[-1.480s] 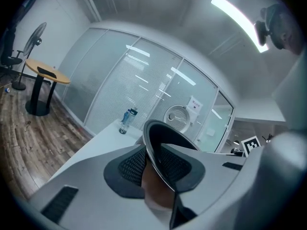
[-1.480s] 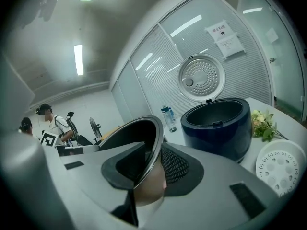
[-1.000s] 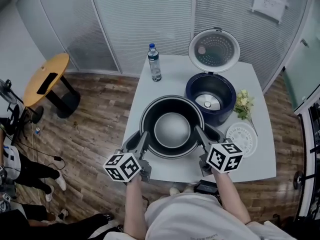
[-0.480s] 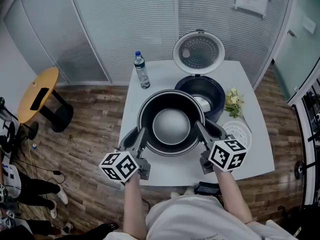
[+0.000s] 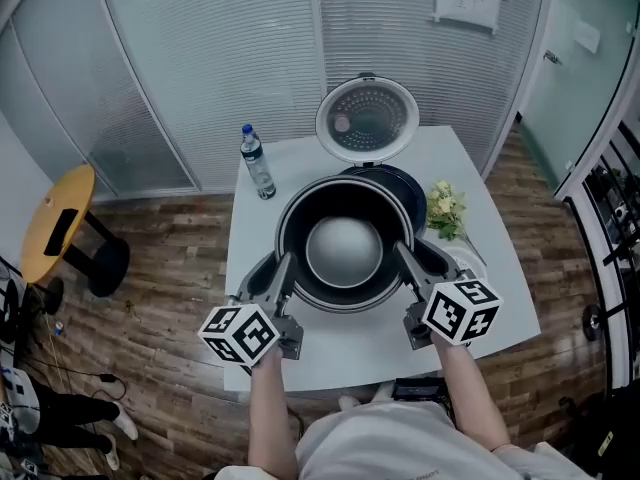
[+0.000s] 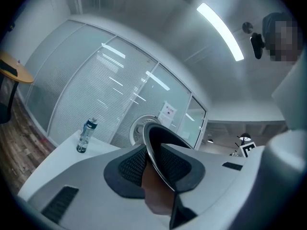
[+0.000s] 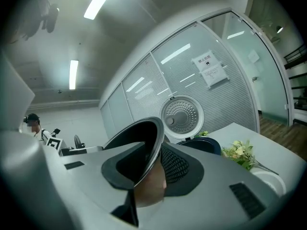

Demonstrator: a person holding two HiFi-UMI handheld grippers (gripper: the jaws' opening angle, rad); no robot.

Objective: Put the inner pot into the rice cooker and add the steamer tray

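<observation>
I hold the dark inner pot [image 5: 345, 253] in the air over the white table [image 5: 340, 353], one gripper on each side. My left gripper [image 5: 283, 271] is shut on its left rim [image 6: 160, 152], and my right gripper [image 5: 404, 262] is shut on its right rim [image 7: 149, 150]. In the head view the pot overlaps the front of the dark blue rice cooker [image 5: 408, 186], whose round lid [image 5: 367, 118] stands open behind it. The white steamer tray [image 5: 472, 261] lies on the table at the right, mostly hidden by the right gripper.
A water bottle [image 5: 257, 163] stands at the table's back left. A bunch of flowers [image 5: 443, 211] lies right of the cooker. Glass partition walls close off the back. A round yellow side table [image 5: 55, 223] stands on the wooden floor at the left.
Both grippers have risen and moved away from me with the pot. It now covers the cooker's front, which earlier showed beside it.
</observation>
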